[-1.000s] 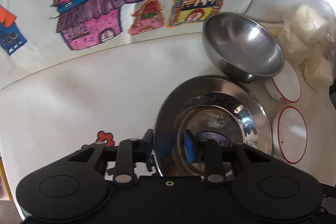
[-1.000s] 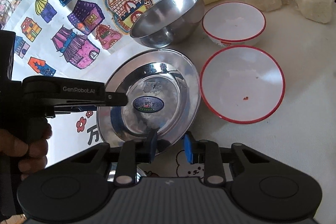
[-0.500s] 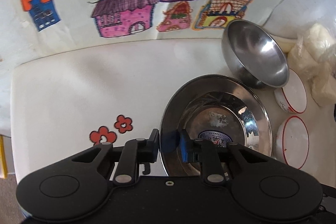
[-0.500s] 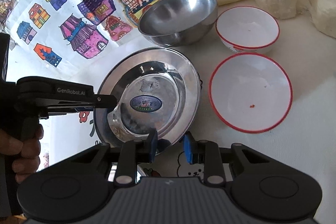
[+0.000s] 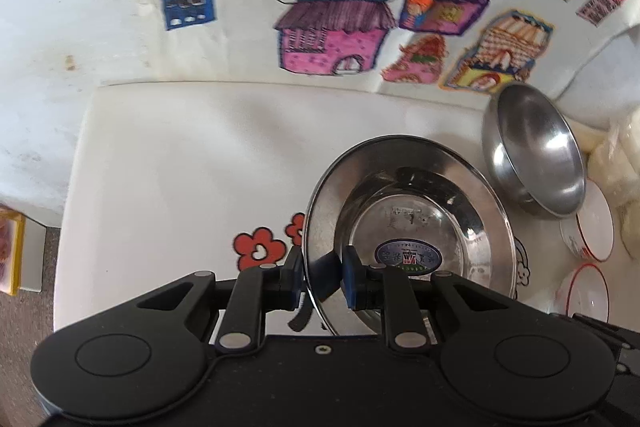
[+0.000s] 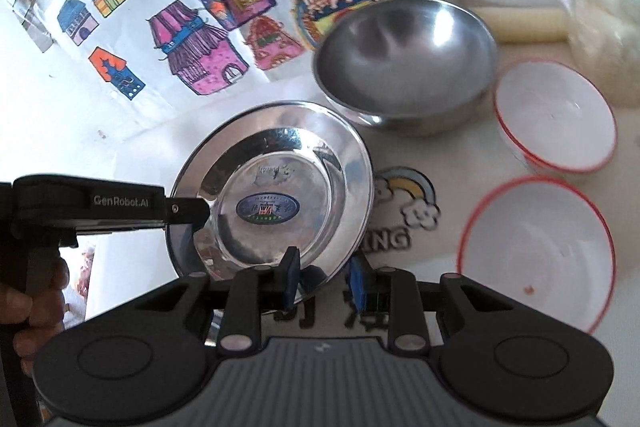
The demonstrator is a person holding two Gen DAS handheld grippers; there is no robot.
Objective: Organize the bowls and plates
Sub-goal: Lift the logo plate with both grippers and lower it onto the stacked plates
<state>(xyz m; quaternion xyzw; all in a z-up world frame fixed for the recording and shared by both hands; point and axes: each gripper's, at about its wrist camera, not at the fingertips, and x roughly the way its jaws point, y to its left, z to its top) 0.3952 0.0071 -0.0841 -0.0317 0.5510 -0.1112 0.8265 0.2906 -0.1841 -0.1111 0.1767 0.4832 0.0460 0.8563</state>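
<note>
Judging by how the dishes lie, we count the sorting as barely begun: our left claw [image 5: 322,275] has just been closing and is clamped on the near rim of the steel plate [image 6: 276,203]. Our right claw [image 6: 323,279] stands slightly apart with that plate's edge just between its pads, apparently not gripping. The steel bowl [image 6: 404,63] and two red-rimmed bowls [image 6: 554,115] sit unstacked on the desk [image 5: 180,167].
</note>
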